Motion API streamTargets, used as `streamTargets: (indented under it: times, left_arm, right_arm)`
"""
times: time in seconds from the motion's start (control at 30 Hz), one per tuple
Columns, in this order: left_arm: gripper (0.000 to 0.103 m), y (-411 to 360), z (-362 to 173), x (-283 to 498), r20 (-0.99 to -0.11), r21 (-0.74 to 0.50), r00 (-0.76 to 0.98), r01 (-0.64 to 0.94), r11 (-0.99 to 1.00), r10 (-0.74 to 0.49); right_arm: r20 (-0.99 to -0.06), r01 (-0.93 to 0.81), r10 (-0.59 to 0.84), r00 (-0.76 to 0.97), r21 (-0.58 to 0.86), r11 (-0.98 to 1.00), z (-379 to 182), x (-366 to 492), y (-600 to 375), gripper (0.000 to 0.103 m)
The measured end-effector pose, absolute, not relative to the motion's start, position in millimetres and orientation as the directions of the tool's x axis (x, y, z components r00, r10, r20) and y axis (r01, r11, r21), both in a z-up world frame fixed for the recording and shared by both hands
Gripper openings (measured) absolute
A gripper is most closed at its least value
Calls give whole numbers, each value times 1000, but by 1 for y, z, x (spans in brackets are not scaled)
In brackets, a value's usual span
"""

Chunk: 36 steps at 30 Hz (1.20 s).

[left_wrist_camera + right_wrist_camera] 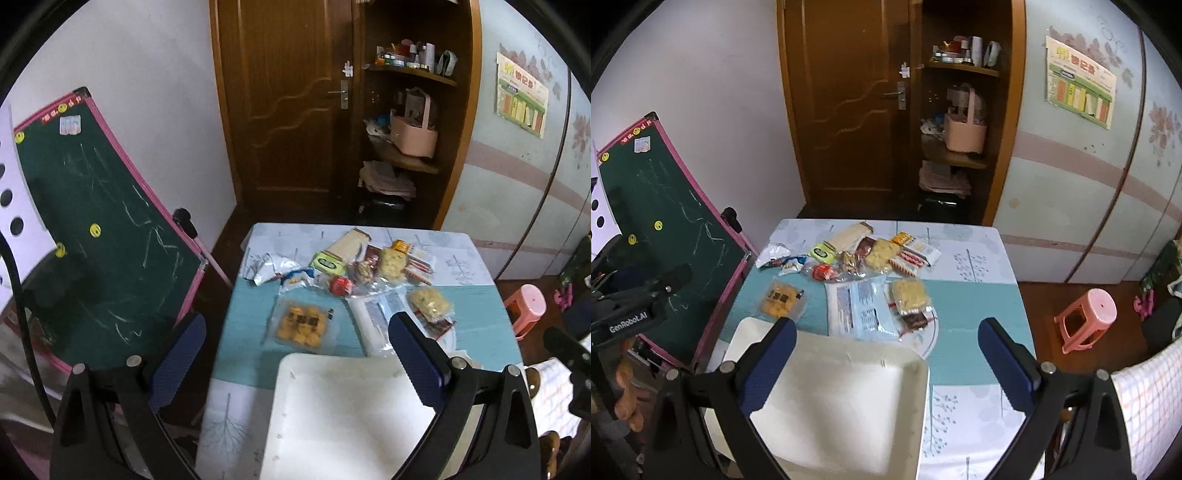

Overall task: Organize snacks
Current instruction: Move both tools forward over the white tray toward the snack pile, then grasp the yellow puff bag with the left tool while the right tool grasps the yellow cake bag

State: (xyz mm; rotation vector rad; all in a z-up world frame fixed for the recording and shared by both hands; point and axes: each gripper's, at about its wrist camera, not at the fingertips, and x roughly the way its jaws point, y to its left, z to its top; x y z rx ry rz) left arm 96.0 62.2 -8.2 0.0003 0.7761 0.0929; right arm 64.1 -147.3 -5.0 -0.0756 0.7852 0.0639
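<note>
hovering, both spread and empty — left gripper [297, 354], right gripper [886, 354] — above empty white rectangular plastic tray [842, 402]; sorting not begun; next, reach ahead for clear packet of orange biscuits [303, 325].

Directly ahead of my grippers, the shallow white plastic tray [846, 402] sits on the near part of the teal-and-white patterned tablecloth [975, 306]. Beyond the tray I see the clear packet of orange biscuits [781, 298] to the left, the pale blue printed pouch [857, 306] centre, and the clear bag of yellow crackers [910, 293] to the right.
</note>
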Motion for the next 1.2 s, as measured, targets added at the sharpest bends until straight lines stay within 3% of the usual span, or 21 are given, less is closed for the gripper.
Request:
streamTargets:
  times: [0.23,0.63,0.77,0.9,1.2]
  left_arm:
    - [99,66,-10,117,-681,20,730,-49,999,50]
    - [99,71,-49,175,-751,35,658,-27,999,44]
    - [99,72,-84,208,-813,55,580,-20,998,56]
    - [99,76,-137,243,-900,-7,436,1,1000,-7]
    - [99,73,-222,285,-975,-72,206,28,997,-76]
  right_arm:
    - [-727,-112,35,686,-59,992,-9,87,-143,99]
    - [-759,-106,-14,651,-109,988,-25,141,-143,99]
    - [-795,-112,-7,606,-94,989,-43,174,-151,97]
    - [-862,-112,22,506,-40,993,-82,214,-167,84]
    - [-948,-89,-10,317,-40,995,-180,282,-187,83]
